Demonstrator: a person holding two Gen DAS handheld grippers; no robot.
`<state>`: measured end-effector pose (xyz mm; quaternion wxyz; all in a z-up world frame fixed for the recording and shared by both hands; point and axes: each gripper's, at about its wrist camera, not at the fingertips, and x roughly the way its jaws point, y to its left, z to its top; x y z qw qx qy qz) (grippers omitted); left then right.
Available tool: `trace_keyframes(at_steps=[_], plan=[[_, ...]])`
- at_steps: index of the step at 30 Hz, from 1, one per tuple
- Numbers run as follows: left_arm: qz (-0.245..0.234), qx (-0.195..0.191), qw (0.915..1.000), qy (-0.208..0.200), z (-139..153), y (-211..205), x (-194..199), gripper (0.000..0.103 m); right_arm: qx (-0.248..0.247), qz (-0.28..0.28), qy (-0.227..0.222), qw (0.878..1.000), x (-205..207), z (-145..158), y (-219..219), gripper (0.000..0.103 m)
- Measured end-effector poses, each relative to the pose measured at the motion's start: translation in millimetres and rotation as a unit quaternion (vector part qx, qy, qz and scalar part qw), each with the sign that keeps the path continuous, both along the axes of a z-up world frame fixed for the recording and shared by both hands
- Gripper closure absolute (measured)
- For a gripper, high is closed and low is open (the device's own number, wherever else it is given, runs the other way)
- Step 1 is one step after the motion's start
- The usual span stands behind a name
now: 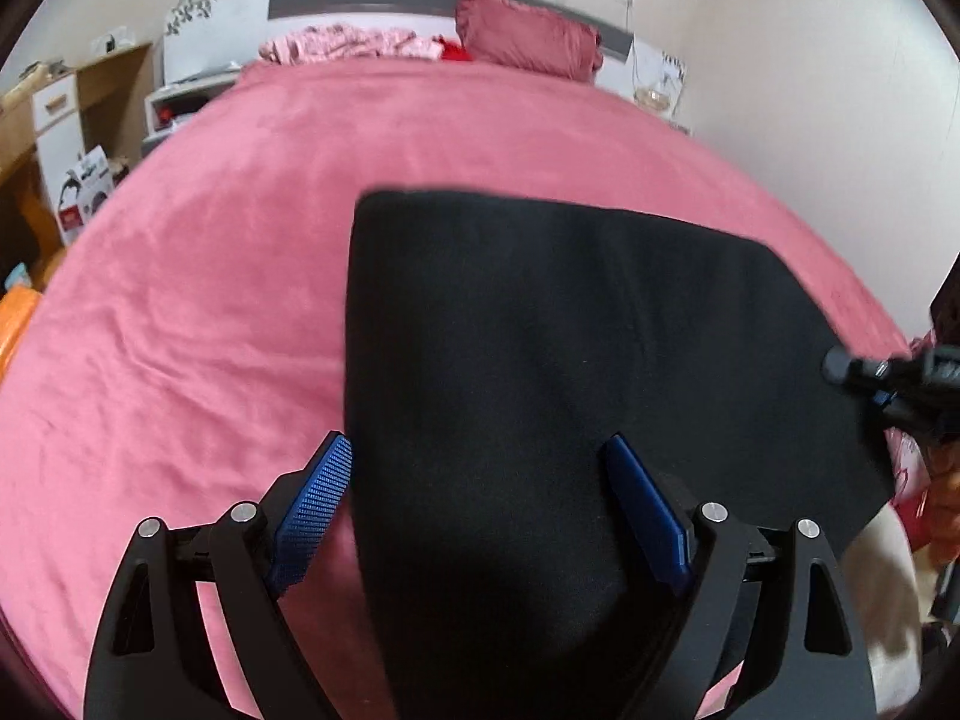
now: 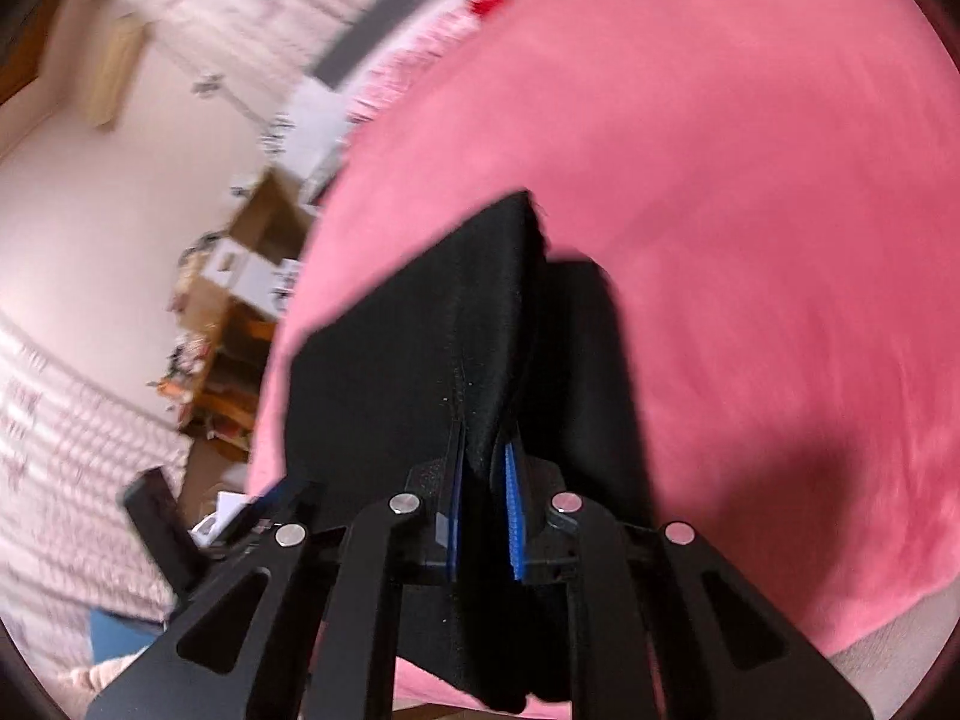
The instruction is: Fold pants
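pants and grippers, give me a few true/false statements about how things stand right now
1. The pants are black. True.
2. The right gripper is open and empty. False: it is shut on a fold of the pants.
3. The left gripper is open, pads apart. True.
4. The pants lie on a blue sheet. False: the bed cover is pink.
5. A pillow lies at the head of the bed. True.
6. The left gripper is pinching the pants. False: the cloth sits between its open pads, not pressed.
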<state>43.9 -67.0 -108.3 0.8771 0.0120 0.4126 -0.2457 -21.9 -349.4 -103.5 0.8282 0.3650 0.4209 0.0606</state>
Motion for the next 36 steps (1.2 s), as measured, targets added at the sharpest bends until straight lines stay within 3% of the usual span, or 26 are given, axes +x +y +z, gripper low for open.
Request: trace_keyframes(at_steps=[3, 6, 9, 11, 15, 17, 20, 26, 29, 32, 36], plan=[[-0.003, -0.010, 0.9999, 0.012, -7.9, 1.6, 2.1, 0.015, 0.011, -0.010, -0.006, 1.000, -4.7, -17.7, -11.2, 0.091], [0.006, -0.045, 0.9979, 0.046, -11.5, 11.4, 7.9, 0.015, -0.035, 0.002, -0.010, 0.999, -10.9, -9.6, -11.8, 0.089], [0.014, -0.070, 0.9947, 0.074, -6.0, 21.0, 6.7, 0.015, -0.064, 0.004, -0.008, 0.998, -12.9, 6.9, -4.7, 0.077], [0.016, -0.072, 0.9954, 0.061, 6.4, 26.0, 2.0, 0.015, -0.100, -0.006, -0.012, 0.995, -14.7, 24.2, -0.6, 0.075], [0.012, -0.075, 0.9971, -0.006, 45.7, 32.0, -2.6, 0.015, -0.160, 0.005, -0.039, 0.986, -11.0, 50.1, 12.2, 0.075], [0.002, -0.056, 0.9982, -0.021, 56.4, 23.2, 4.4, 0.015, -0.171, 0.030, -0.054, 0.983, 0.6, 61.7, 30.9, 0.075], [-0.022, 0.002, 0.9993, -0.032, 58.7, -8.1, 22.8, 0.016, -0.198, 0.067, -0.061, 0.976, 20.8, 59.2, 56.6, 0.075], [-0.040, 0.047, 0.9980, -0.014, 36.3, -47.0, 56.1, 0.016, -0.243, 0.077, -0.036, 0.966, 58.1, 24.8, 73.2, 0.075], [-0.027, 0.094, 0.9950, -0.018, 15.3, -63.0, 73.5, 0.010, -0.262, 0.069, -0.021, 0.962, 70.8, 3.9, 63.0, 0.086], [-0.024, 0.103, 0.9944, 0.010, -3.2, -70.5, 91.5, 0.003, -0.247, 0.065, -0.017, 0.967, 84.2, -13.0, 48.0, 0.090], [-0.015, 0.097, 0.9947, 0.033, -11.0, -74.8, 110.6, 0.003, -0.262, 0.062, -0.029, 0.963, 98.1, -20.0, 46.5, 0.091]])
